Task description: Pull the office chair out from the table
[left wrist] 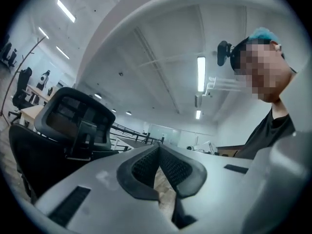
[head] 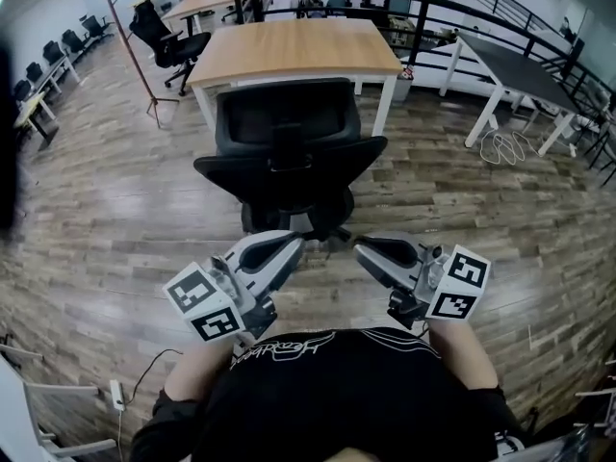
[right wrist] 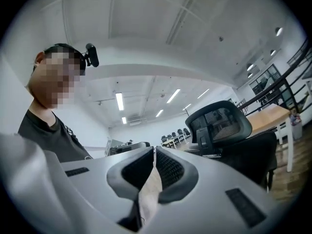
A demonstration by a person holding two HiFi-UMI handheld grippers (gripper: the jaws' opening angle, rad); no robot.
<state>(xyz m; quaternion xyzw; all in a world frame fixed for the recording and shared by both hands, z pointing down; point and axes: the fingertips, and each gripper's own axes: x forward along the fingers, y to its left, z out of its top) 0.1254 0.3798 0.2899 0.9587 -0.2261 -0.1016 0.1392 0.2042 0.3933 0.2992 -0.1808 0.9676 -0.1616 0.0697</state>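
Observation:
The black office chair (head: 289, 152) stands on the wood floor in front of me, its back toward me, a little apart from the wooden table (head: 298, 51) behind it. My left gripper (head: 294, 243) and right gripper (head: 364, 250) are held close to my chest, just short of the chair's base, tips turned toward each other. Both are shut with nothing between the pads. The left gripper view shows the shut jaws (left wrist: 158, 147) with the chair's headrest (left wrist: 68, 126) at the left. In the right gripper view the shut jaws (right wrist: 154, 150) lie left of the chair (right wrist: 224, 126).
A dark table (head: 510, 65) stands at the right with white cables (head: 505, 145) on the floor beside it. A coat stand (head: 130, 37) and another black chair (head: 164, 37) are at the back left. A black railing (head: 433, 12) runs behind the tables.

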